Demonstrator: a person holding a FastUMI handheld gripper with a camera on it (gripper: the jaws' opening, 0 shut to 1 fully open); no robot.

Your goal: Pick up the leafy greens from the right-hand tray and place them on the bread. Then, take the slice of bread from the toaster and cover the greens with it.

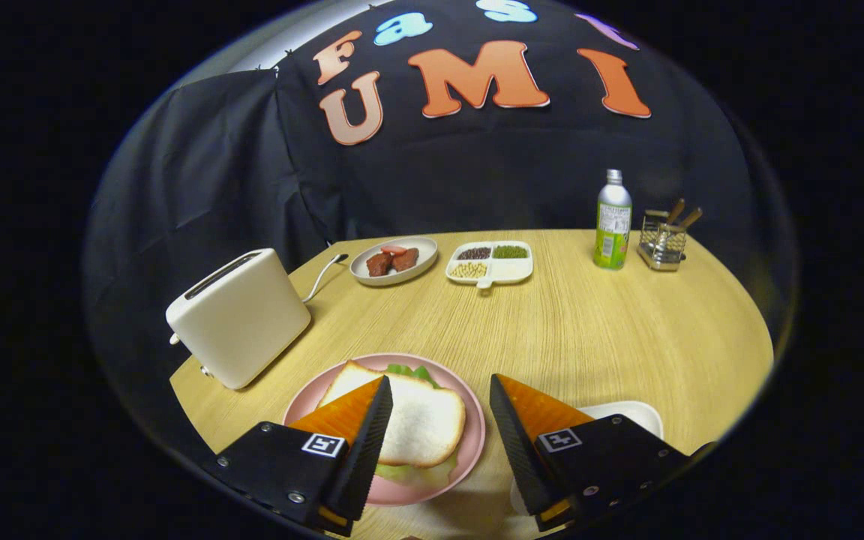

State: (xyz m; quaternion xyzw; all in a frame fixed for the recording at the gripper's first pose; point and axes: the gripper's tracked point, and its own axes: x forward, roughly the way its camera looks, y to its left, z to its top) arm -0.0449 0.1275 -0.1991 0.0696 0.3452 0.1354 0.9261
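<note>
Nearest the camera, the gripper [439, 420] has its two fingers spread wide with nothing between the pads; they grip no object. Just ahead, in the gap and partly behind the left finger, a slice of bread [421, 420] lies flat on a pink plate [477, 435], with leafy greens [411, 370] peeking out at its far edge, toward twelve o'clock, and more green at its near edge. By the look of it the greens are already covered, so both steps seem done and the sensible next move is a clean retreat.

The bread's long axis runs roughly from ten to four o'clock. At ten o'clock from the fingers stands the toaster [241, 315]; its slot looks empty, though the angle makes that hard to confirm. The right-hand tray [627, 411] sits at three o'clock, mostly hidden behind the right finger, so its contents cannot be told.
</note>
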